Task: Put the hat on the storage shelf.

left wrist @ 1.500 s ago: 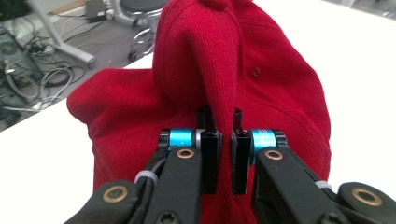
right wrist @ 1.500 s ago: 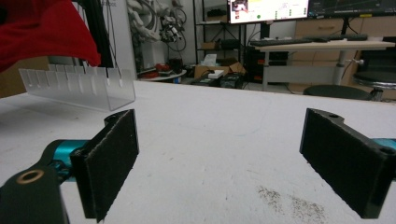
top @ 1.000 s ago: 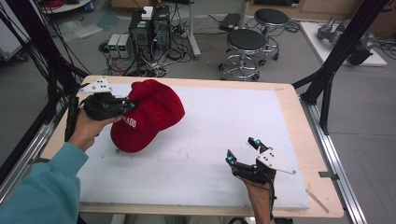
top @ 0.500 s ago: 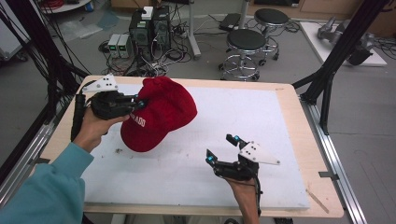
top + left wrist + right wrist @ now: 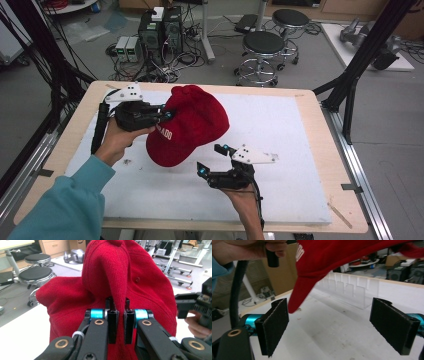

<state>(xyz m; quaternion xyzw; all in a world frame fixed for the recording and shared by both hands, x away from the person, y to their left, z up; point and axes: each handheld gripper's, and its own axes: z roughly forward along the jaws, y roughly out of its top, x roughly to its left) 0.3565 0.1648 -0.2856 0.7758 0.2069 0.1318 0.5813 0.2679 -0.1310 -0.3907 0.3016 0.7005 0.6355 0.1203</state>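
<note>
A red knit cap (image 5: 192, 125) with white lettering hangs tilted above the white mat, brim low and toward the front. My left gripper (image 5: 164, 115) is shut on a fold of the cap's crown at its left side. In the left gripper view the jaws (image 5: 119, 315) pinch a ridge of the red cap (image 5: 140, 282). My right gripper (image 5: 212, 159) stands open just right of and below the brim, apart from it. In the right gripper view its two black pads (image 5: 275, 325) are wide apart, with the cap's brim (image 5: 312, 270) hanging above and beyond them.
A white foam mat (image 5: 280, 130) covers the wooden table (image 5: 330, 165). Black frame posts (image 5: 360, 65) rise at the table's far right and left. Two stools (image 5: 265, 47) and computer boxes (image 5: 160, 30) with cables stand on the floor behind the table.
My left gripper has carried the cap to the right, away from the table's left edge. My right gripper has moved left toward the cap's brim, still open.
</note>
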